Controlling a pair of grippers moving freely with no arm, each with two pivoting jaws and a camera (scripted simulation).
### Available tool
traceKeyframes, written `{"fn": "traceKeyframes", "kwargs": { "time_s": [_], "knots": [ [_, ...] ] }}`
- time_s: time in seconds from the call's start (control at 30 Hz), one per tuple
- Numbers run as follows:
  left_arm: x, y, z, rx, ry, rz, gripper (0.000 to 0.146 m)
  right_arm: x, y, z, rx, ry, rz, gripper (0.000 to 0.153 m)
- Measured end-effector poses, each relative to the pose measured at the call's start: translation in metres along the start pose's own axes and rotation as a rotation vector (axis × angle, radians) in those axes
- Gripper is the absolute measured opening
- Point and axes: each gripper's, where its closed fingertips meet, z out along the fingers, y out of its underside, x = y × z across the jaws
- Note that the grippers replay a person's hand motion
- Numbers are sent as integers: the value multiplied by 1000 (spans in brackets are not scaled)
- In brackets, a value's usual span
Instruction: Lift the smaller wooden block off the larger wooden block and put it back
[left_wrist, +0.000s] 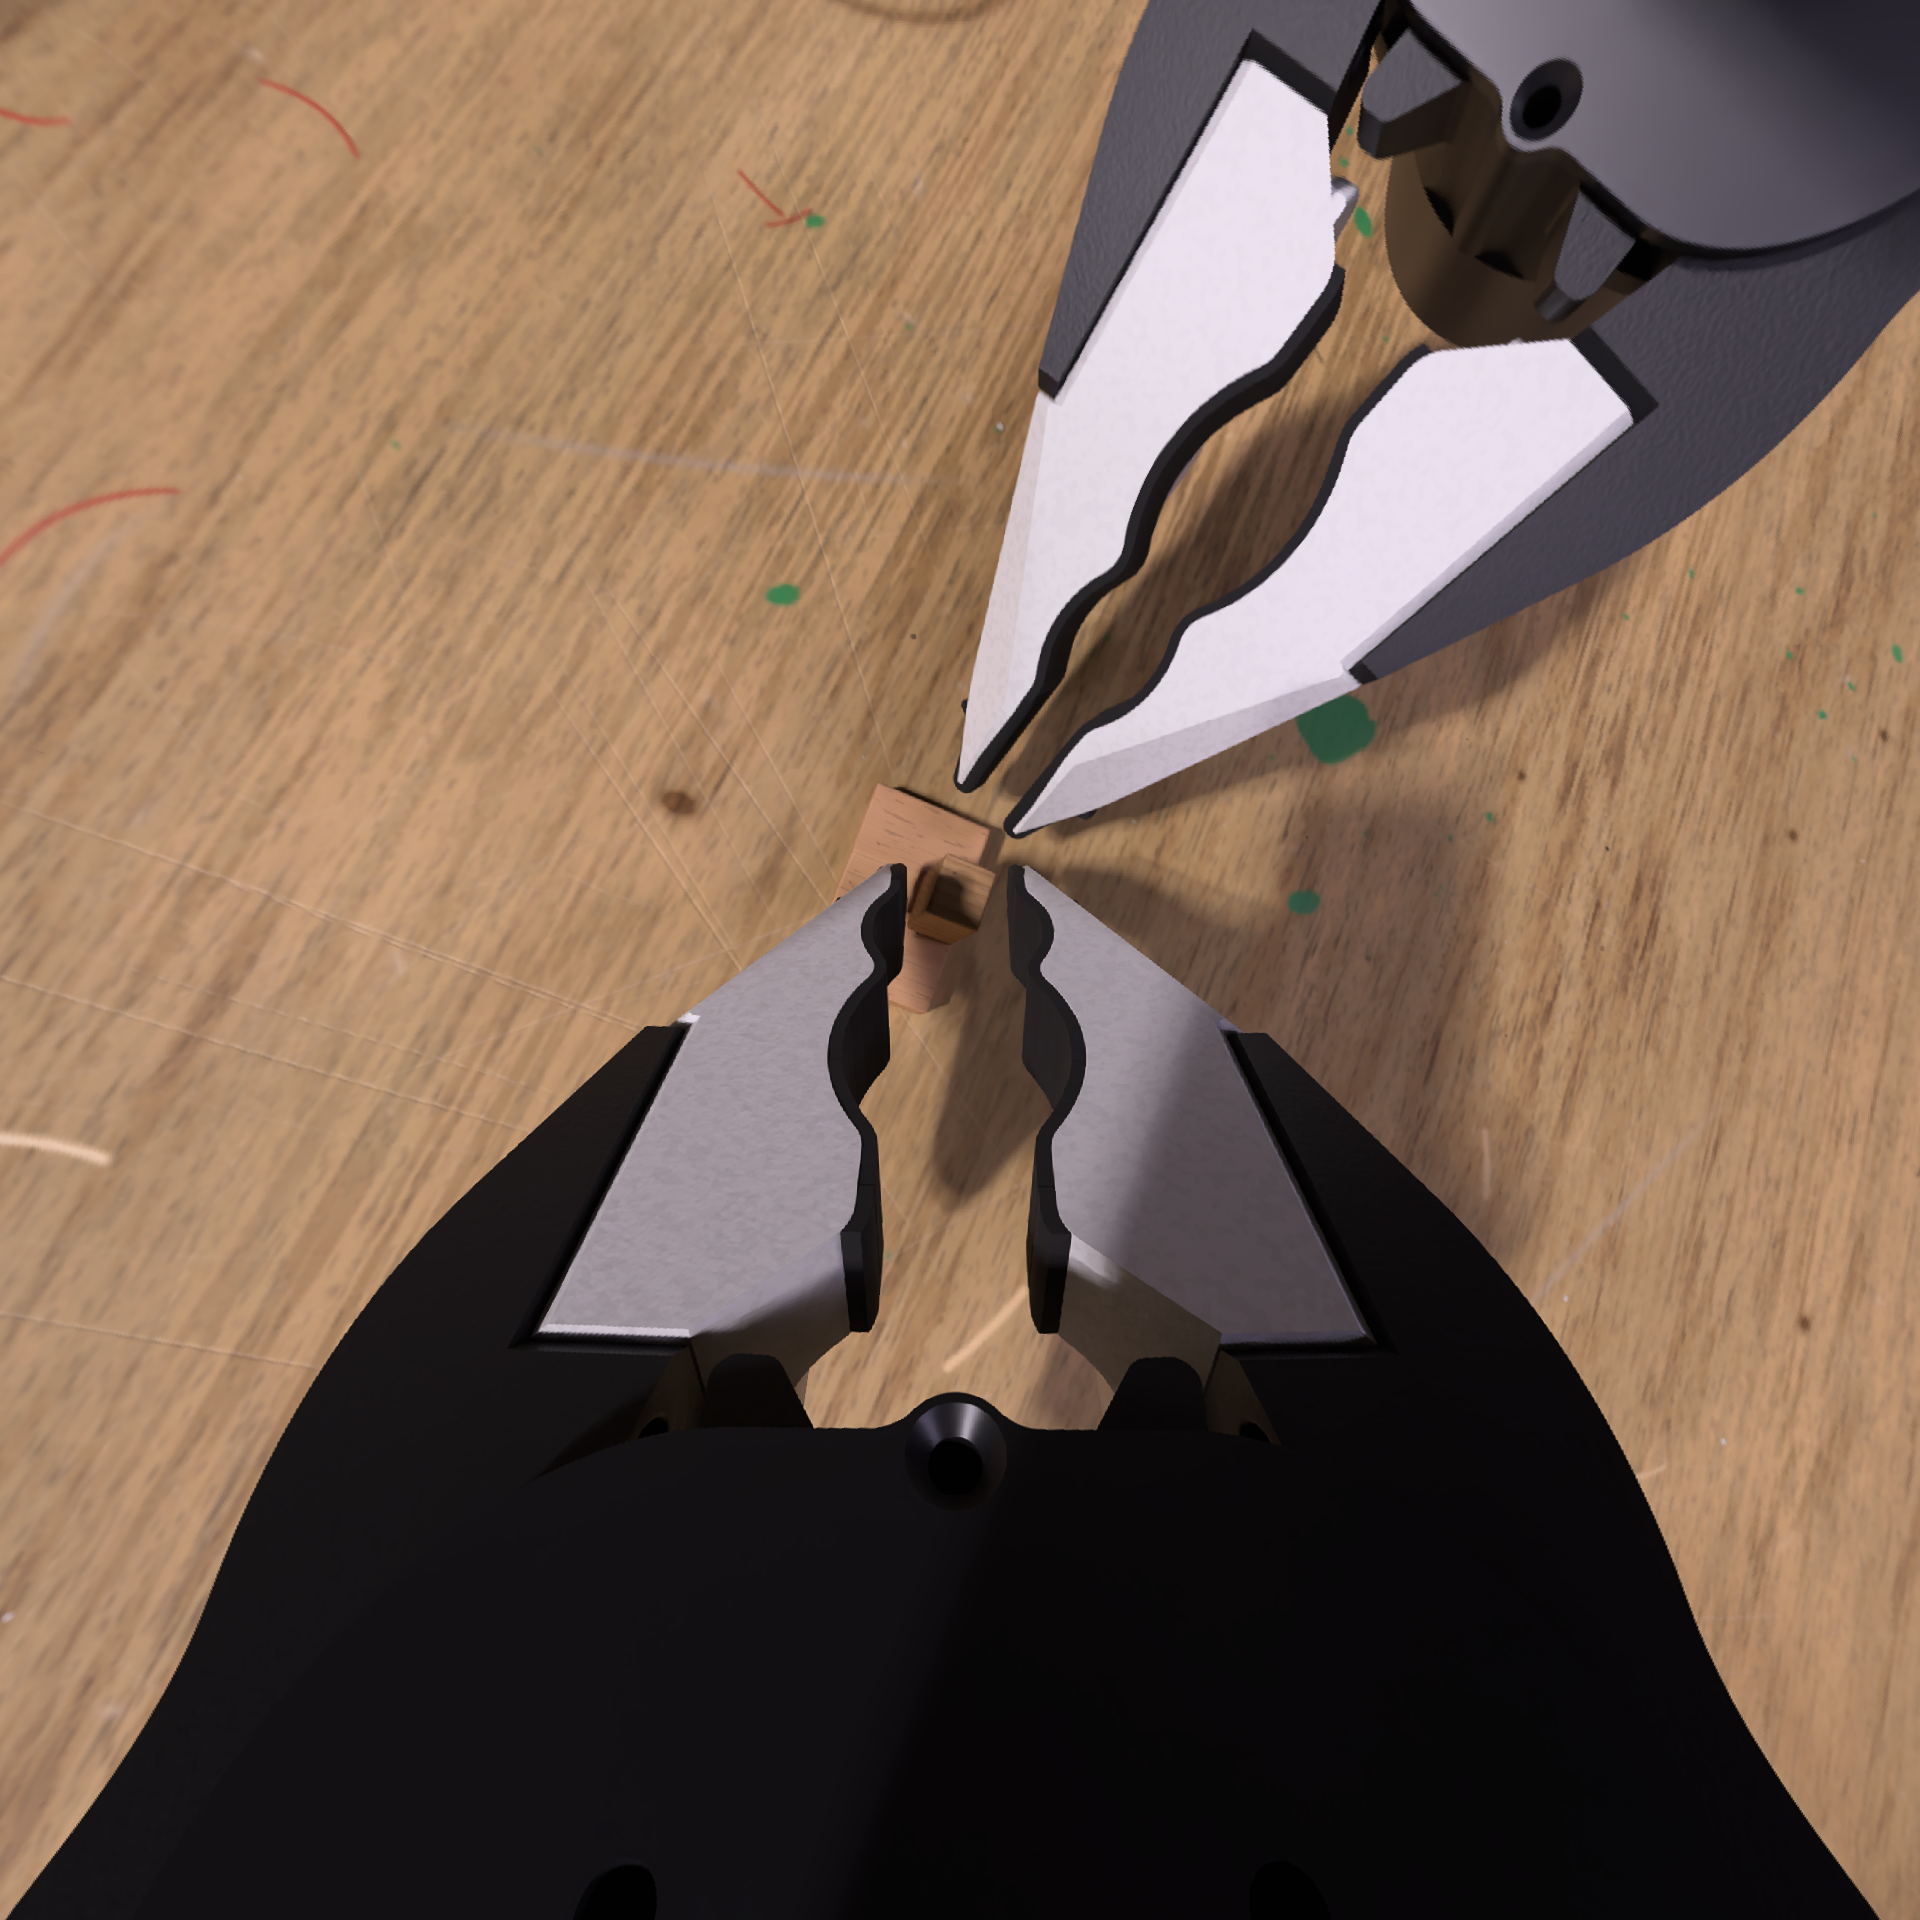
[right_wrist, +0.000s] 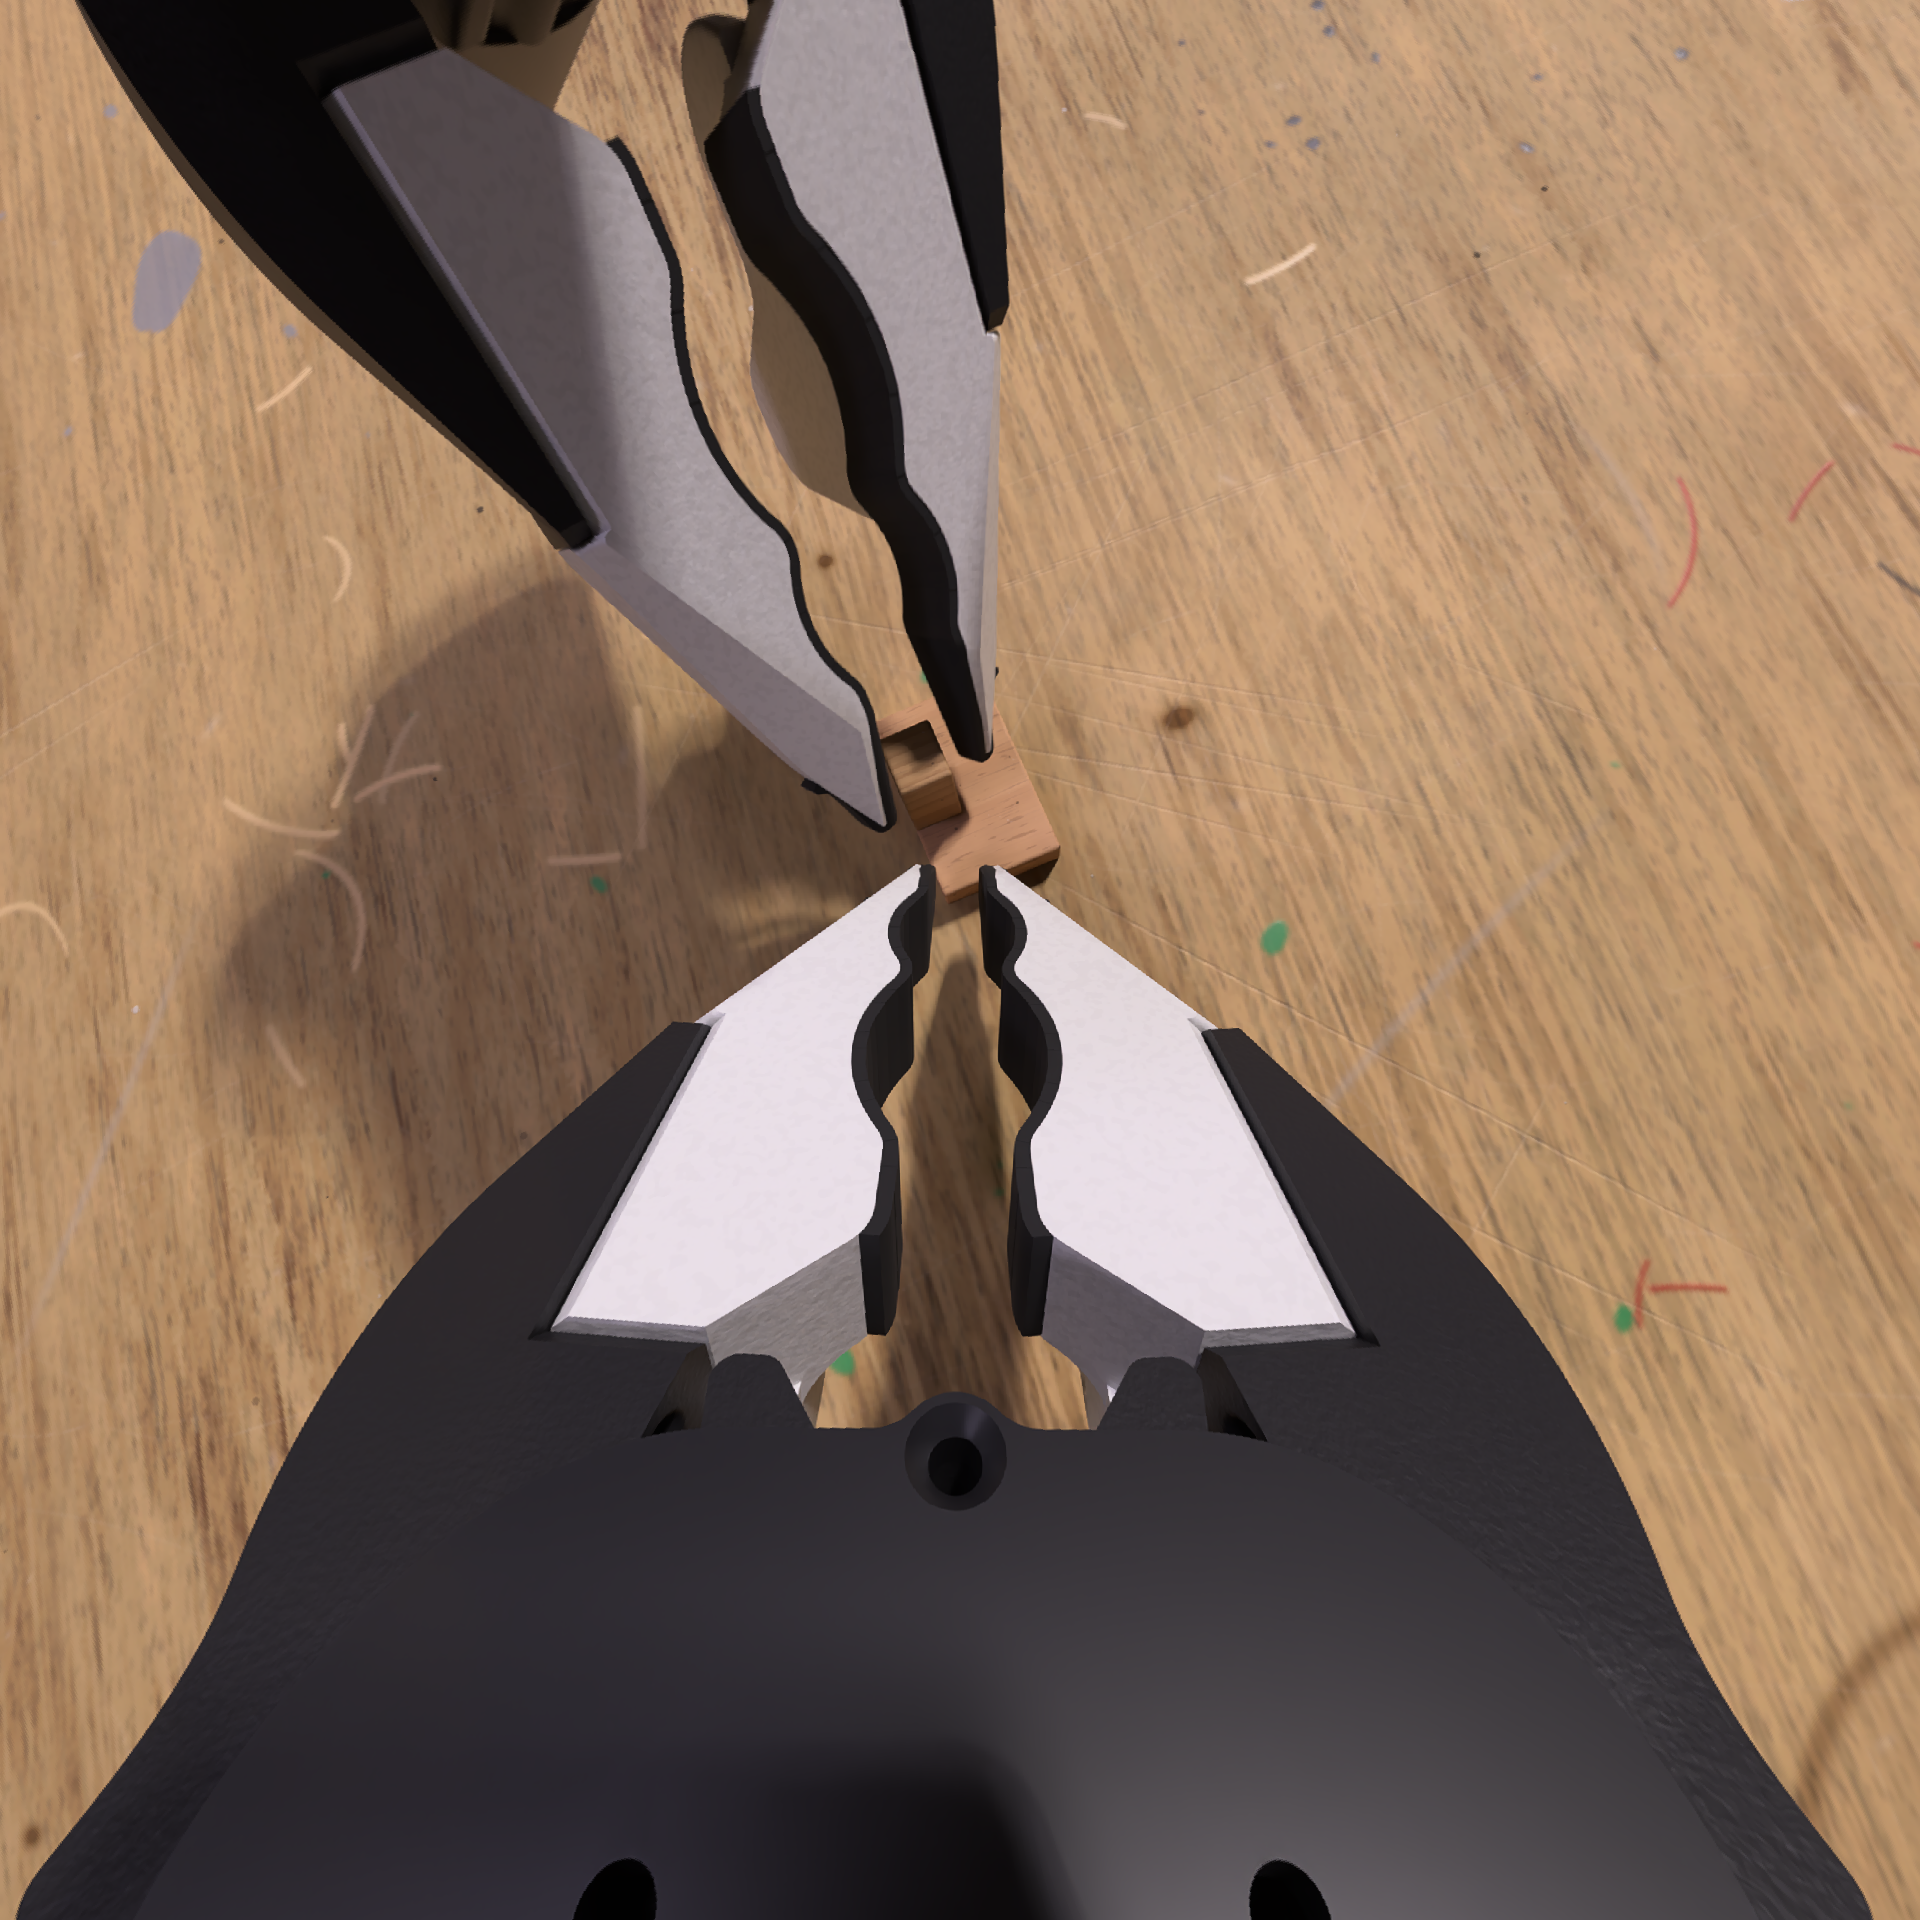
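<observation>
The smaller wooden block (left_wrist: 948, 902) sits on one end of the flat larger wooden block (left_wrist: 914, 826) on the table. My left gripper (left_wrist: 956, 878) is shut on the smaller block, one fingertip on each side of it. In the right wrist view the left gripper (right_wrist: 925, 781) comes in from the top and holds the smaller block (right_wrist: 925, 795) over the larger block (right_wrist: 1003, 821). My right gripper (right_wrist: 956, 878) has its jaws nearly together and pinches the near corner of the larger block. In the left wrist view the right gripper (left_wrist: 992, 807) comes in from the top right.
The scratched wooden table (left_wrist: 416, 727) carries green paint spots (left_wrist: 1335, 727), thin red marks and pale shavings. The two grippers face each other tip to tip over the blocks, close together.
</observation>
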Motion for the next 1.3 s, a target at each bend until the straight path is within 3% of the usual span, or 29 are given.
{"fn": "traceKeyframes", "kwargs": {
  "time_s": [0.43, 0.67, 0.87, 1.0, 1.3],
  "knots": [
    [0, 4, 3, -1, 57, -29, 21, 0, 0, 0, 4, -7, 0, 8],
    [-6, 5, 2, -38, 74, 112, 37, -1, 0, 0, 15, -34, -9, 8],
    [-2, 7, 3, -49, 143, 260, 25, -1, 0, 1, 23, -52, -6, 8],
    [2, 6, 6, -28, 162, 277, 10, -1, 0, 1, 36, -69, 9, 8],
    [3, 5, 6, -4, 170, 295, 10, -1, 0, 3, 43, -79, 26, 8]
  ]
}}
